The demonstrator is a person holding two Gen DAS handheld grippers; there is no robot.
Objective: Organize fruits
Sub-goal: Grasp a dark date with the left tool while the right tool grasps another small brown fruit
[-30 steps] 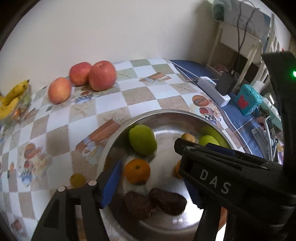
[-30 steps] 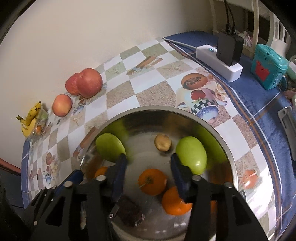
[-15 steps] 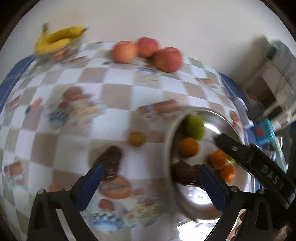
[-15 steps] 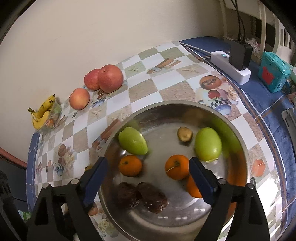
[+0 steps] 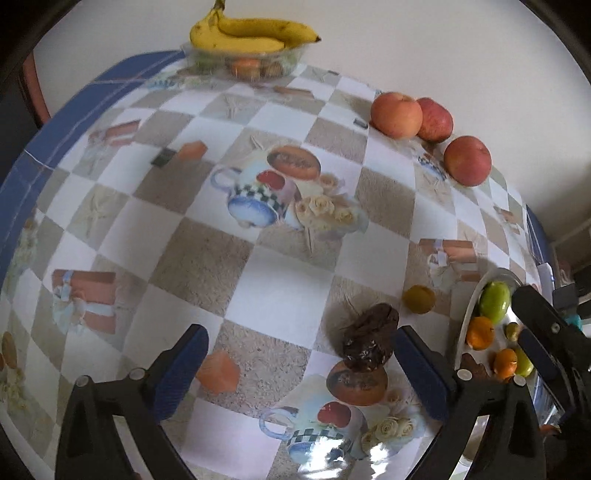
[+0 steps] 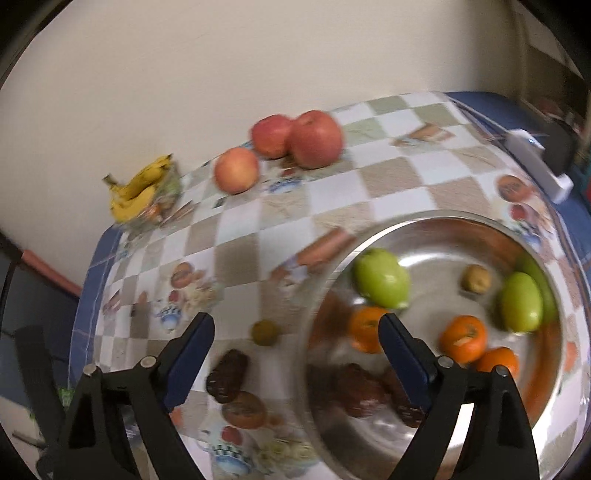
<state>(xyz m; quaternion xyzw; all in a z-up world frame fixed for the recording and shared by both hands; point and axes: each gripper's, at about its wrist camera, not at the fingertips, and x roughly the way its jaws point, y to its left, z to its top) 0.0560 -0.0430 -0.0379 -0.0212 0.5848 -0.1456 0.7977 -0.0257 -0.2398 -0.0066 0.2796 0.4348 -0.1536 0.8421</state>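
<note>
My left gripper (image 5: pixel 299 363) is open and empty, low over the checked tablecloth. A dark brown wrinkled fruit (image 5: pixel 369 341) lies on the cloth just inside its right finger. A small yellow-green fruit (image 5: pixel 418 299) lies beyond it. My right gripper (image 6: pixel 295 354) is open and empty above the left rim of the steel bowl (image 6: pixel 461 218). The bowl holds two green fruits (image 6: pixel 382 278), oranges (image 6: pixel 463 338), dark brown fruits (image 6: pixel 360 387) and a small tan fruit (image 6: pixel 476 278). The same dark fruit (image 6: pixel 227 374) and small fruit (image 6: pixel 264 332) lie left of the bowl.
Three red apples (image 5: pixel 397 114) sit along the back wall. A clear tray with bananas (image 5: pixel 251 35) stands at the far corner. A white power strip (image 6: pixel 535 162) with a black plug lies at the right on the blue cloth.
My left gripper swung left out of the bowl to over the open tablecloth and opened wide. My right gripper opened wide and shifted left toward the bowl's rim.
</note>
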